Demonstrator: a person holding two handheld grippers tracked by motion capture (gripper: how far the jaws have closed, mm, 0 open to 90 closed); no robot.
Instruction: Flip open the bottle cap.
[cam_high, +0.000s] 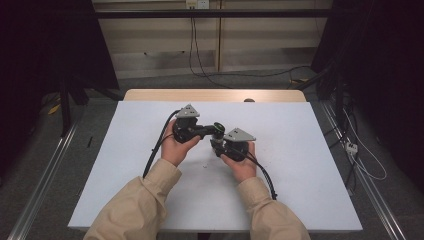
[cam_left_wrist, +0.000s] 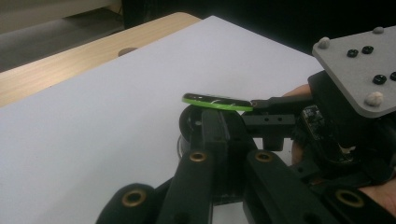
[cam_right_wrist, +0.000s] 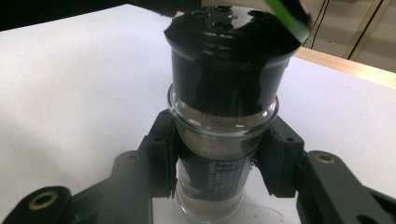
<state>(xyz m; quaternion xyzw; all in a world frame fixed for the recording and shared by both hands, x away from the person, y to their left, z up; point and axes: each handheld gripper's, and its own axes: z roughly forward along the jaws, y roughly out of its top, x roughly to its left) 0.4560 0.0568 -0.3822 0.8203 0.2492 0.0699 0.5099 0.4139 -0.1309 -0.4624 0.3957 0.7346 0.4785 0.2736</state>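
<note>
A glass spice jar (cam_right_wrist: 212, 135) with brown powder and a black shaker cap (cam_right_wrist: 224, 60) stands between the jaws of my right gripper (cam_right_wrist: 217, 156), which is shut on its body. The cap's green-rimmed flip lid (cam_right_wrist: 289, 14) is swung open. In the left gripper view that lid (cam_left_wrist: 217, 101) lies flat just above the tips of my left gripper (cam_left_wrist: 218, 123), whose jaws are pressed together beneath it. From above, the left gripper (cam_high: 207, 131) and right gripper (cam_high: 218, 143) meet at the jar (cam_high: 218, 128) in the middle of the table.
A white board (cam_high: 280, 170) covers the wooden table (cam_high: 215, 95), whose far edge shows behind it. Black cables (cam_high: 155, 150) trail from both grippers toward the person. The right gripper's grey plate (cam_left_wrist: 359, 65) sits close beside the left jaws.
</note>
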